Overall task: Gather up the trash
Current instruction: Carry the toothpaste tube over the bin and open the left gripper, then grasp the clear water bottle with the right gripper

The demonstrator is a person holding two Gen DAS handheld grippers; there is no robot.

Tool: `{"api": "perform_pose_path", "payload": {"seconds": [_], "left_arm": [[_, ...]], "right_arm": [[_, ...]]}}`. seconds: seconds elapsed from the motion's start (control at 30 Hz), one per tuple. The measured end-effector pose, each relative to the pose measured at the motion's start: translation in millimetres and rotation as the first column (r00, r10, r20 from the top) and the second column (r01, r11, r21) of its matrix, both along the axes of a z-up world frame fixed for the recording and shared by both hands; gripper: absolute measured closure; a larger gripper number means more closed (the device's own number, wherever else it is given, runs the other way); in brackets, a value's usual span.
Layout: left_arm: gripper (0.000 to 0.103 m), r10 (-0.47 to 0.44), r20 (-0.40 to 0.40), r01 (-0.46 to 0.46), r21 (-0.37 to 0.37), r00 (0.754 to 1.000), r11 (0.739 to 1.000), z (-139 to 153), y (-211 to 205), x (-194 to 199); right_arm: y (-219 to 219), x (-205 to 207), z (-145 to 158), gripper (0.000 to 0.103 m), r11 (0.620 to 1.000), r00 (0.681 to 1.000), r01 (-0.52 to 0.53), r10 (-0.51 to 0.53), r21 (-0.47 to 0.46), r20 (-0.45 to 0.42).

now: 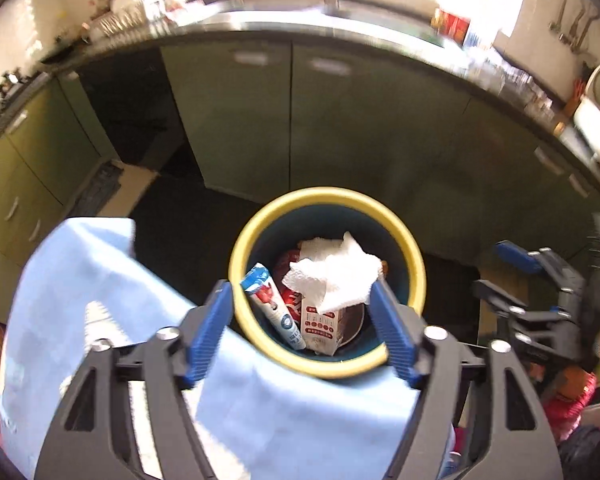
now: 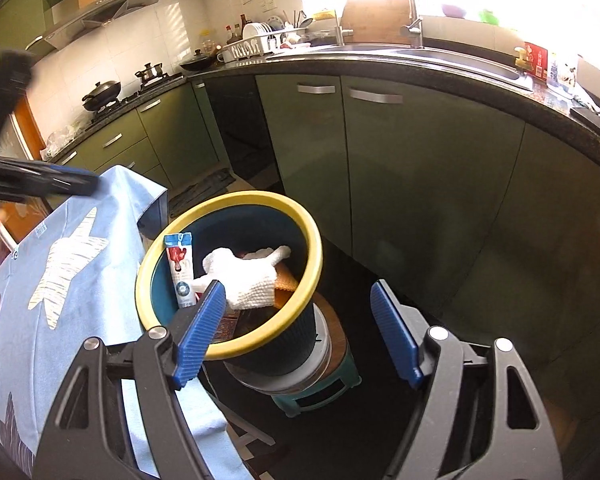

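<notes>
Left wrist view: left gripper [image 1: 302, 324] spread wide, nothing between the pads, above the yellow-rimmed bin [image 1: 414, 268]. Inside the bin: crumpled paper towel [image 1: 334, 276], tube [image 1: 274, 312], carton [image 1: 321, 330].

Right wrist view: right gripper [image 2: 302, 330] released, empty, beside the bin [image 2: 300, 216], which stands next to the blue-clothed table [image 2: 112, 280].
</notes>
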State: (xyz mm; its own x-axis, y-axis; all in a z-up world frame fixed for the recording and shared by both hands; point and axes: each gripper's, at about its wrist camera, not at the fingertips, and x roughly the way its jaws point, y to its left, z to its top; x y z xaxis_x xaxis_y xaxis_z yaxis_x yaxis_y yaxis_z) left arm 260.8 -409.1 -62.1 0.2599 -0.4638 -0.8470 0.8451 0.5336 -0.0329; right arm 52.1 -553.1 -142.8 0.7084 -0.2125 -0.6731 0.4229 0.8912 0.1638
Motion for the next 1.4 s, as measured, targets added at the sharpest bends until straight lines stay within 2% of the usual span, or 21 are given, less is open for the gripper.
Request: {"api": "perform_pose_path", "payload": {"seconds": [0.03,0.17,0.23,0.33,0.47,0.5,0.6,0.67,0.7,0.73,0.77,0.83,0.9,1.0,1.03,1.1,1.13,1.23,1.27,1.33,1.4], "left_arm": [[0.018,0.017,0.021,-0.017,-0.038,1.0,0.999,13,18,-7],[0.011,0.109,0.059,-0.098,-0.162,0.992,0.982,51,95,-31],[0.009,0.171,0.072,-0.154,-0.2,0.983,0.968,64,132,-39],[0.006,0.282,0.086,-0.252,-0.263,0.955,0.931,74,194,-52],[0.005,0.447,0.089,-0.392,-0.351,0.89,0.851,80,281,-67],[0.005,0.488,0.077,-0.429,-0.372,0.87,0.823,79,304,-70],[0.005,0.607,0.053,-0.537,-0.408,0.793,0.738,73,371,-79],[0.005,0.658,0.038,-0.585,-0.422,0.752,0.693,69,405,-84],[0.005,0.691,0.027,-0.616,-0.429,0.723,0.661,65,427,-89],[0.005,0.713,0.022,-0.638,-0.429,0.701,0.64,63,443,-91],[0.005,0.742,0.02,-0.666,-0.425,0.67,0.613,59,464,-96],[0.005,0.773,0.018,-0.695,-0.425,0.634,0.58,54,488,-102],[0.005,0.801,0.015,-0.72,-0.428,0.598,0.546,50,514,-109],[0.005,0.829,0.023,-0.742,-0.432,0.559,0.512,44,538,-118],[0.005,0.835,0.027,-0.746,-0.434,0.55,0.505,44,545,-121],[0.005,0.842,0.034,-0.751,-0.434,0.538,0.497,44,558,-125],[0.005,0.846,0.038,-0.754,-0.435,0.531,0.493,43,565,-128],[0.005,0.853,0.05,-0.758,-0.434,0.52,0.487,44,577,-137],[0.005,0.854,0.054,-0.758,-0.434,0.518,0.487,44,584,-140],[0.005,0.857,0.063,-0.758,-0.437,0.512,0.485,45,591,-150],[0.005,0.862,0.077,-0.759,-0.44,0.502,0.481,46,599,-157]], "right_arm": [[3,1,0,0.032,1.0,1.0,-0.006,0.006,-0.001,-0.002],[18,6,3,0.032,0.999,0.999,-0.043,0.043,-0.016,-0.011],[29,8,7,0.031,0.998,0.998,-0.064,0.064,-0.029,-0.011],[49,12,13,0.03,0.993,0.995,-0.104,0.103,-0.054,-0.015],[84,20,22,0.029,0.981,0.985,-0.174,0.173,-0.089,-0.023],[96,23,23,0.029,0.975,0.98,-0.199,0.197,-0.097,-0.028],[131,32,27,0.029,0.955,0.962,-0.273,0.27,-0.12,-0.042],[159,40,27,0.029,0.936,0.944,-0.329,0.325,-0.126,-0.056],[172,43,27,0.029,0.926,0.934,-0.356,0.351,-0.127,-0.064],[185,47,26,0.029,0.915,0.923,-0.383,0.377,-0.128,-0.072],[204,52,26,0.029,0.898,0.906,-0.422,0.414,-0.126,-0.085],[231,58,25,0.029,0.871,0.878,-0.477,0.468,-0.116,-0.098],[266,64,26,0.029,0.832,0.837,-0.546,0.536,-0.101,-0.111],[315,74,32,0.029,0.769,0.767,-0.638,0.63,-0.038,-0.119],[328,78,35,0.026,0.748,0.744,-0.663,0.658,-0.007,-0.119],[363,85,40,0.019,0.672,0.662,-0.734,0.74,0.093,-0.119],[381,91,41,0.018,0.629,0.616,-0.762,0.777,0.15,-0.129],[421,109,48,0.018,0.55,0.522,-0.786,0.835,0.281,-0.174],[431,115,51,0.018,0.542,0.509,-0.782,0.84,0.307,-0.186],[449,126,55,0.017,0.55,0.503,-0.765,0.835,0.335,-0.223],[468,139,52,0.017,0.553,0.479,-0.725,0.833,0.41,-0.277]]}}
